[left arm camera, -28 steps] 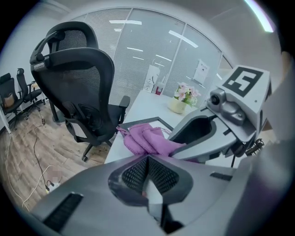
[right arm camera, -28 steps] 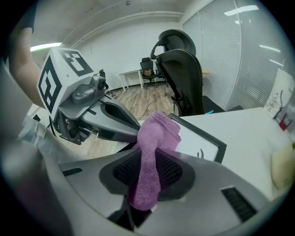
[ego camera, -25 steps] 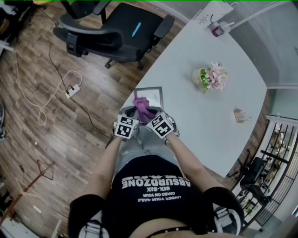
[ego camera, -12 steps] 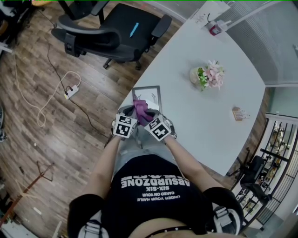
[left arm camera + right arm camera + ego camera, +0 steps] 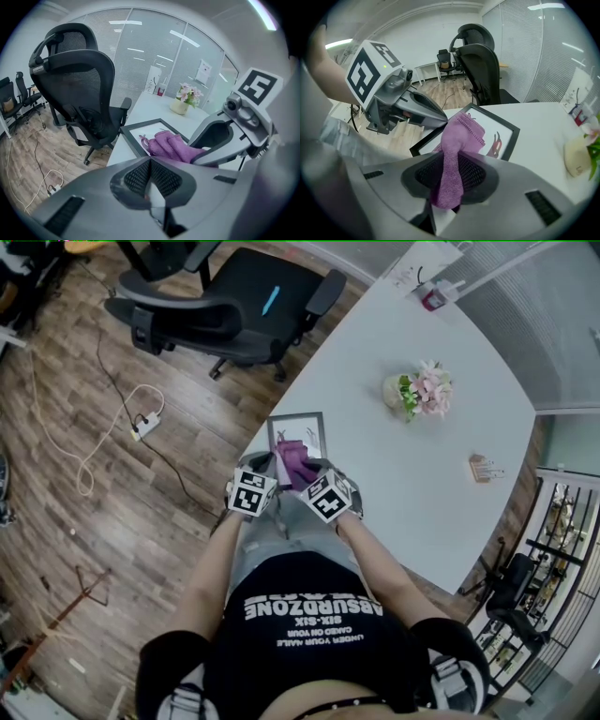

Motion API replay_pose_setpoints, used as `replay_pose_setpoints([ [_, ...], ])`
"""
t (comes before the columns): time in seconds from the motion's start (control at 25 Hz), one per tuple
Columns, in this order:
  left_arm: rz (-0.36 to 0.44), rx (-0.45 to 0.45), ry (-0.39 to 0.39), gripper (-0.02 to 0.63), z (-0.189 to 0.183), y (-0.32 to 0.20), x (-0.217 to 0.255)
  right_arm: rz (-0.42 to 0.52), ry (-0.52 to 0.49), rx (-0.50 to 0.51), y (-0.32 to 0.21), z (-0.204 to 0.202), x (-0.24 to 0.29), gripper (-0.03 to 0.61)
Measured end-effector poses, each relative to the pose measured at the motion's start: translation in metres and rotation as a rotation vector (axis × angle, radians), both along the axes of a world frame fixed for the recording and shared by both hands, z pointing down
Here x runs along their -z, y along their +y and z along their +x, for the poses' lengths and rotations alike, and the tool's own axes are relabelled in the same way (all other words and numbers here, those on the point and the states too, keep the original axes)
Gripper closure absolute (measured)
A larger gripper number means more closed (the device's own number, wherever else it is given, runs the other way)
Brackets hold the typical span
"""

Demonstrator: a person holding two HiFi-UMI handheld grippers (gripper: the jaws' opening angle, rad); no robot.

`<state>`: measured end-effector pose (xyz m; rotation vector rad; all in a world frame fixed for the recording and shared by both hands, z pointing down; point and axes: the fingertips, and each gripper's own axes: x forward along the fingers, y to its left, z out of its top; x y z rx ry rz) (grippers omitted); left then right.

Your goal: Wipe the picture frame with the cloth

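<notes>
A black picture frame (image 5: 298, 427) with a white print lies flat at the near edge of the white table (image 5: 422, 493). A purple cloth (image 5: 301, 463) rests on its glass, and my right gripper (image 5: 307, 472) is shut on it. In the right gripper view the cloth (image 5: 457, 140) runs from between the jaws out onto the frame (image 5: 506, 129). My left gripper (image 5: 266, 468) sits by the frame's near left corner, its jaws together with nothing showing between them. In the left gripper view the frame (image 5: 140, 131) and the cloth (image 5: 171, 145) lie just ahead.
A pot of pink flowers (image 5: 420, 393) stands mid-table, a small card holder (image 5: 483, 470) to its right, and a small red-and-white item (image 5: 433, 298) at the far end. A black office chair (image 5: 225, 306) stands left of the table. A power strip with cable (image 5: 145, 423) lies on the wooden floor.
My right gripper has slid the purple cloth to the right across the frame's glass. The left gripper has stayed by the frame's near left corner.
</notes>
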<state>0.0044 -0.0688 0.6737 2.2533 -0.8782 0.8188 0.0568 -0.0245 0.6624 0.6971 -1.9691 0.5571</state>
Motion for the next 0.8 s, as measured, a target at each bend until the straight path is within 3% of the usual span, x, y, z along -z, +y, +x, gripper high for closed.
replay_pose_setpoints([
  [0.8, -0.006, -0.019, -0.007, 0.598, 0.000, 0.000, -0.001, 0.045, -0.003, -0.081, -0.024, 0.008, -0.003, 0.471],
])
